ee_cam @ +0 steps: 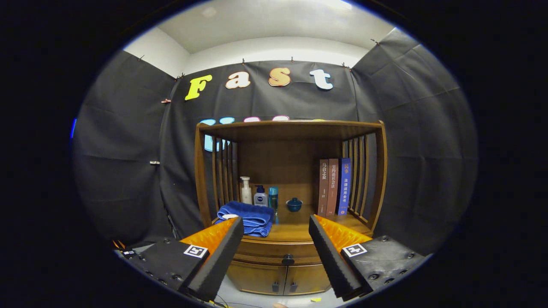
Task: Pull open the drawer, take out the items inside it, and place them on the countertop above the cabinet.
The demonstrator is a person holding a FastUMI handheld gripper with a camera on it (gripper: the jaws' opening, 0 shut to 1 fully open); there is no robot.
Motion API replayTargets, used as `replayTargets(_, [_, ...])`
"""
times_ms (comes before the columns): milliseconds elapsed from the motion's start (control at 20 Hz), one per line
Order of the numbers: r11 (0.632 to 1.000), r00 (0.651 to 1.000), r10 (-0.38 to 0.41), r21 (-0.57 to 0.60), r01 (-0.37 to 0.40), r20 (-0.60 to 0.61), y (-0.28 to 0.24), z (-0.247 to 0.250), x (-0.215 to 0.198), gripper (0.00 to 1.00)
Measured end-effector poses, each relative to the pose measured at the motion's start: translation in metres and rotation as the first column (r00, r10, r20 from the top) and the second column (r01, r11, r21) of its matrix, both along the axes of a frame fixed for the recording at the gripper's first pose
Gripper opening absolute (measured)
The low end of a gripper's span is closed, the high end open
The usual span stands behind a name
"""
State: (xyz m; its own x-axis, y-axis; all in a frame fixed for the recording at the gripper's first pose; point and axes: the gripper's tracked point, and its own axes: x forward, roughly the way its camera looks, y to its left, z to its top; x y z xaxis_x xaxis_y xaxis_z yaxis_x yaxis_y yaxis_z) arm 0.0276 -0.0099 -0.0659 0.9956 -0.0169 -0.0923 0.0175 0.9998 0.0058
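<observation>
Jaws (276, 229) spread wide, holding nothing, I see. Drawer (274, 252) sits shut between the fingers, its dark knob (287, 259) centred, just under the countertop (295, 229). Up there: blue towel (247, 218), 3 bottles (259, 196), small blue bowl (294, 204), 3 upright books (334, 186).

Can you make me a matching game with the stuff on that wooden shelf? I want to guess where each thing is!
Things:
1. blue towel
2. books
3. little blue bowl
4. drawer knob

Places:
A. standing upright by the right-hand slats
B. folded on the countertop's left side
C. between the open gripper's fingers, untouched
D. between the bottles and the books

Pairs: 1-B, 2-A, 3-D, 4-C
</observation>
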Motion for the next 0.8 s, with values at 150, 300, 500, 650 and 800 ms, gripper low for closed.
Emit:
replayTargets(150, [1.0, 1.0, -0.013, 0.014, 0.013, -0.005, -0.002, -0.025, 0.012, 0.99])
replayTargets(300, [0.999, 0.999, -0.032, 0.028, 0.033, -0.037, -0.003, -0.056, 0.035, 0.99])
replayTargets(500, [0.998, 0.997, -0.057, 0.036, 0.06, -0.059, -0.017, -0.105, 0.058, 0.99])
replayTargets(650, [0.998, 0.994, -0.063, 0.025, 0.066, -0.093, -0.021, -0.154, 0.075, 0.99])
replayTargets(800, [0.997, 0.991, -0.072, 0.032, 0.076, -0.114, -0.026, -0.19, 0.085, 0.98])
